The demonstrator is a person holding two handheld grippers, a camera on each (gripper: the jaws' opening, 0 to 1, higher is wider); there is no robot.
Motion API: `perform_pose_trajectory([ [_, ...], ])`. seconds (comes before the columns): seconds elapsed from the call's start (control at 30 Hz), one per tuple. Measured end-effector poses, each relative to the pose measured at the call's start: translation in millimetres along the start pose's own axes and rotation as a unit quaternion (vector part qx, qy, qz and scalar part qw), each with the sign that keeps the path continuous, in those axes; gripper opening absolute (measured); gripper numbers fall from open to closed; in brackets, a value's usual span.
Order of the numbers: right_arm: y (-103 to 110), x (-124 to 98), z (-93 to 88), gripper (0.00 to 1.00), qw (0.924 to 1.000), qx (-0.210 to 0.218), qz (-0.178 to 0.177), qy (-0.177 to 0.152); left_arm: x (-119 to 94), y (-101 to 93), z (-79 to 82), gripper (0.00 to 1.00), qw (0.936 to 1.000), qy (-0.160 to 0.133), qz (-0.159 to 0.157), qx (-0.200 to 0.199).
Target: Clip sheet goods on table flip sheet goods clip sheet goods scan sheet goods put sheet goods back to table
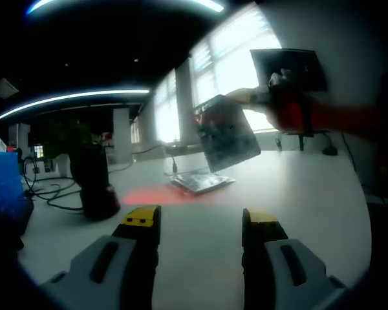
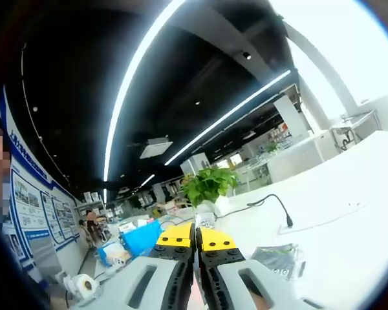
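In the left gripper view a silvery sheet packet (image 1: 226, 132) hangs tilted above the white table (image 1: 297, 194), pinched at its upper right corner by my right gripper (image 1: 275, 97), which comes in from the right. My left gripper (image 1: 200, 223) is low over the table with its yellow-tipped jaws wide apart and nothing between them. More flat packets (image 1: 200, 181) lie on the table under the held one. In the right gripper view my right gripper (image 2: 195, 240) has its jaws pressed together, and the packets on the table (image 2: 281, 258) lie to the lower right.
A black scanner stand (image 1: 94, 184) is at the left, with a red glow (image 1: 149, 195) on the table beside it. A blue box (image 1: 3, 184) and cables (image 1: 52, 194) sit farther left. A potted plant (image 2: 210, 184), a cable (image 2: 271, 203) and a blue bin (image 2: 139, 237) lie ahead.
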State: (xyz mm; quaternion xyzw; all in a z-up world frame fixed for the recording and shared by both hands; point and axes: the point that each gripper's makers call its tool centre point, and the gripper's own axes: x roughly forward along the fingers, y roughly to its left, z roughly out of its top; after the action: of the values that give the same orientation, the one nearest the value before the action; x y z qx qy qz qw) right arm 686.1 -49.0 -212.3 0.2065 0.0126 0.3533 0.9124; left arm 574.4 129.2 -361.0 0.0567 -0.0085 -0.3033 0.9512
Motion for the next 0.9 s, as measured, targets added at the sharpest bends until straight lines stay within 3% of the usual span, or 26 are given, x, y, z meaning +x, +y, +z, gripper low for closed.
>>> perform_pose_trajectory([
  [0.3, 4, 23, -6.3, 0.0, 0.9983, -0.031, 0.028, 0.041, 0, -0.5, 0.1, 0.43, 1.0, 0.001, 0.0, 0.001],
  [0.37, 2, 29, -11.5, 0.0, 0.9967, -0.035, 0.038, 0.061, 0, -0.5, 0.3, 0.43, 1.0, 0.0, 0.0, 0.001],
  [0.43, 6, 34, -18.5, 0.0, 0.9935, -0.019, 0.07, 0.087, 0, -0.3, 0.4, 0.43, 1.0, 0.0, 0.0, 0.0],
  [0.5, -2, 40, -21.8, 0.0, 0.993, -0.046, 0.06, 0.091, 0, 0.1, 0.3, 0.43, 1.0, 0.0, 0.001, 0.0],
  [0.63, 3, 47, -33.7, 0.0, 0.9907, -0.053, 0.064, 0.108, 0, -0.3, 0.3, 0.43, 1.0, 0.0, 0.0, 0.0],
  [0.7, -8, 52, -33.2, 0.0, 0.9895, -0.07, 0.061, 0.111, 0, -0.2, 0.6, 0.43, 1.0, 0.0, 0.0, -0.001],
  [0.9, -20, 61, -33.9, 0.0, 0.99, -0.057, 0.058, 0.115, 0, 1.4, 0.8, 0.43, 1.0, -0.002, 0.0, -0.003],
])
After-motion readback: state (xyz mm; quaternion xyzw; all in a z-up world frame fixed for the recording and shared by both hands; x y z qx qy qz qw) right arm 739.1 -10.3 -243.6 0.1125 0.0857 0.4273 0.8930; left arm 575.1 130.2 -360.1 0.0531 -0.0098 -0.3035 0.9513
